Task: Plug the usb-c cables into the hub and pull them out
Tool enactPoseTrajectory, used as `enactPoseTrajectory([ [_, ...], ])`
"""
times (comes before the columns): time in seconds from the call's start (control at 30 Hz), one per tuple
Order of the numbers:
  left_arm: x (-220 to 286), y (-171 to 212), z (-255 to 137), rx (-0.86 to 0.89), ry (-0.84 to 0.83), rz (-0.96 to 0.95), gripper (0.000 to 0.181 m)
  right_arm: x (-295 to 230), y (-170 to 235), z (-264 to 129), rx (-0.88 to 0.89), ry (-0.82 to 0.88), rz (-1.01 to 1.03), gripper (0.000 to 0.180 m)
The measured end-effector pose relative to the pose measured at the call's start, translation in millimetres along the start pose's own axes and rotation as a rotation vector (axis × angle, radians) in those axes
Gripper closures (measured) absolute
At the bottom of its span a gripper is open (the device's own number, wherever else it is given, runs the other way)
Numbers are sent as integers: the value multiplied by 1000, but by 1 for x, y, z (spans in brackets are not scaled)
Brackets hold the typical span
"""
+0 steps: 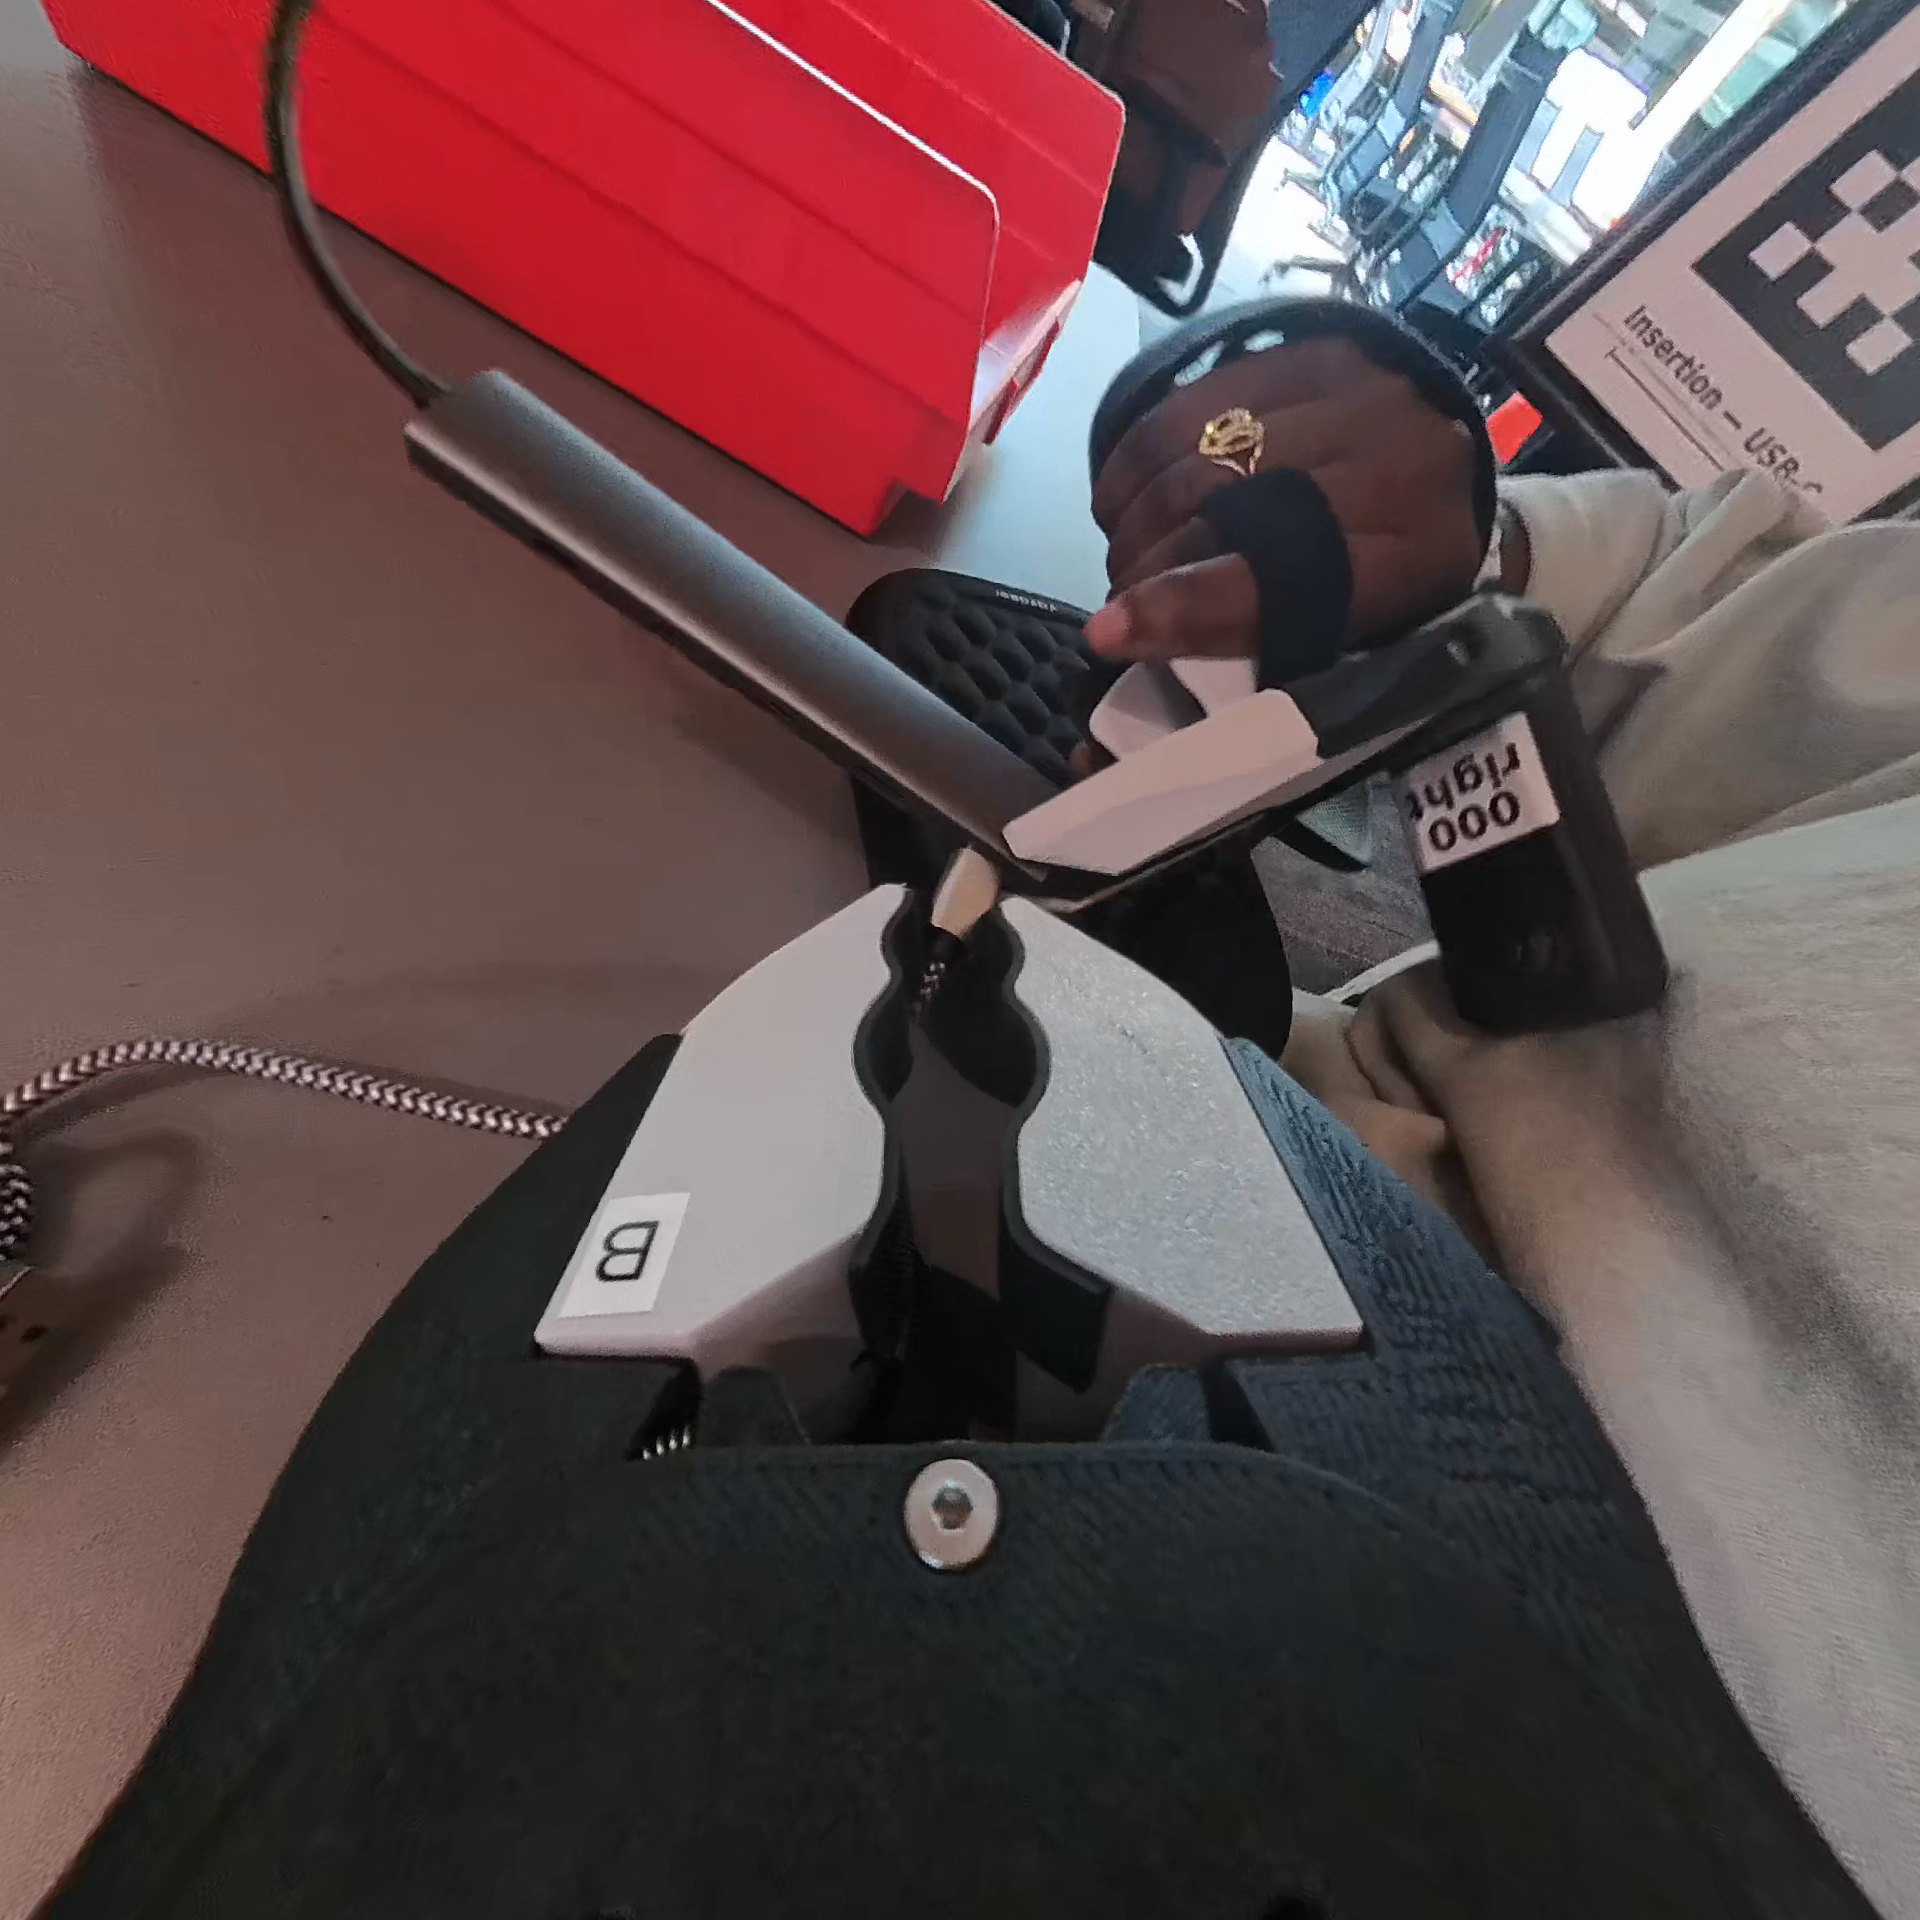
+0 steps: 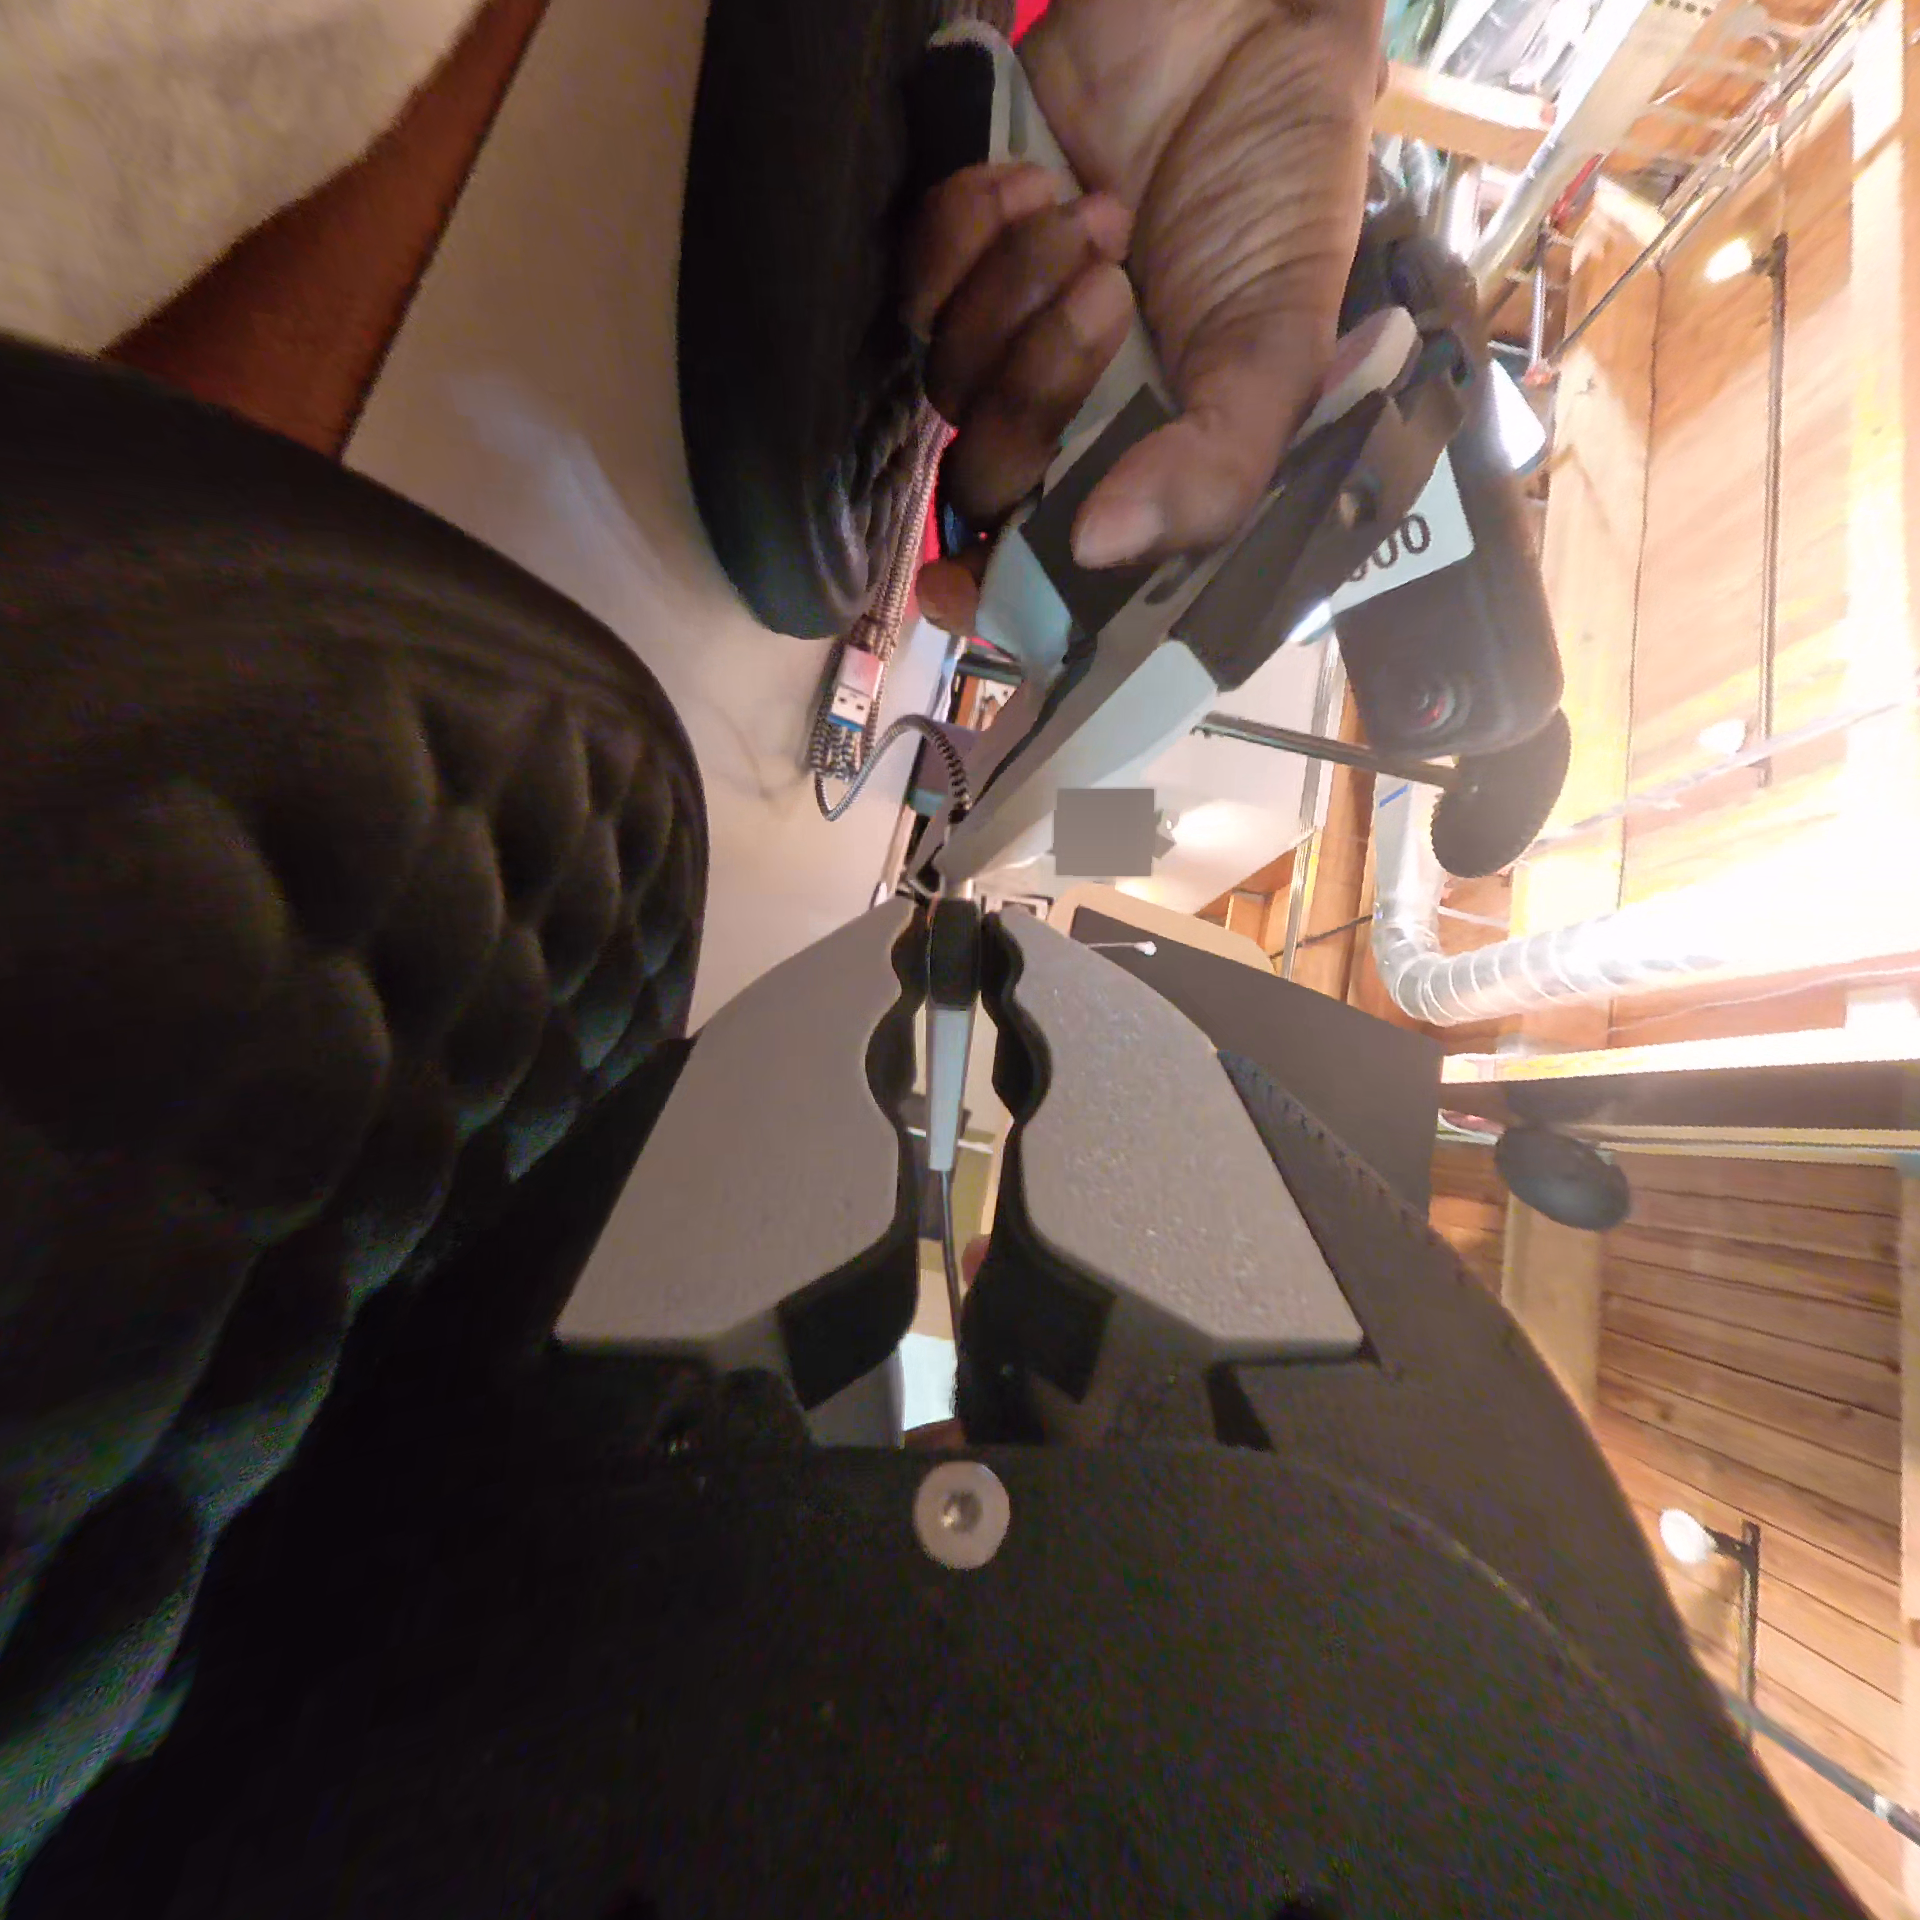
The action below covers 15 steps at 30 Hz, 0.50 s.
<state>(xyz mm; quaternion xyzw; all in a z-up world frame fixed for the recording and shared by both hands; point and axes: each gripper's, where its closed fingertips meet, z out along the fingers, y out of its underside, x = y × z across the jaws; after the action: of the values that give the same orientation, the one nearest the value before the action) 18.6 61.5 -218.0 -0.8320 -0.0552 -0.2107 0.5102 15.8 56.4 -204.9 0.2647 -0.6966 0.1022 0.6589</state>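
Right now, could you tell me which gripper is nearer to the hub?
Right. The right gripper clamps the hub by its end; the left gripper, holding a cable plug, sits just short of that end.

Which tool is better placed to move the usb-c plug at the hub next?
Left. The left tool is shut on the usb-c plug, whose tip meets the hub. The right tool clamps the hub, so it likely just steadies it.

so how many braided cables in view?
1 for sure: the braided cable lies on the table left of the left gripper, which is shut on a plug. More may be hidden.
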Motion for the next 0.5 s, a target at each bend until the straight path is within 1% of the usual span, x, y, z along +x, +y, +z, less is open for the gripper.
enactPoseTrajectory([
  [0.1,3,11,6,-88,14,27,169,-7,-3,-5,50,-45,31,170],
  [0.17,6,16,11,-138,27,59,169,-13,-4,-10,100,-71,105,170],
  [0.27,11,20,12,-162,60,72,169,-16,-7,-16,159,-76,252,170],
  [0.33,13,21,12,-174,76,67,169,-16,-8,-18,169,-70,295,169],
  [0.43,14,25,14,-202,85,64,169,-16,-8,-21,180,-89,336,158],
  [0.5,14,26,14,-206,87,69,169,-20,-7,-25,190,-129,372,155],
])
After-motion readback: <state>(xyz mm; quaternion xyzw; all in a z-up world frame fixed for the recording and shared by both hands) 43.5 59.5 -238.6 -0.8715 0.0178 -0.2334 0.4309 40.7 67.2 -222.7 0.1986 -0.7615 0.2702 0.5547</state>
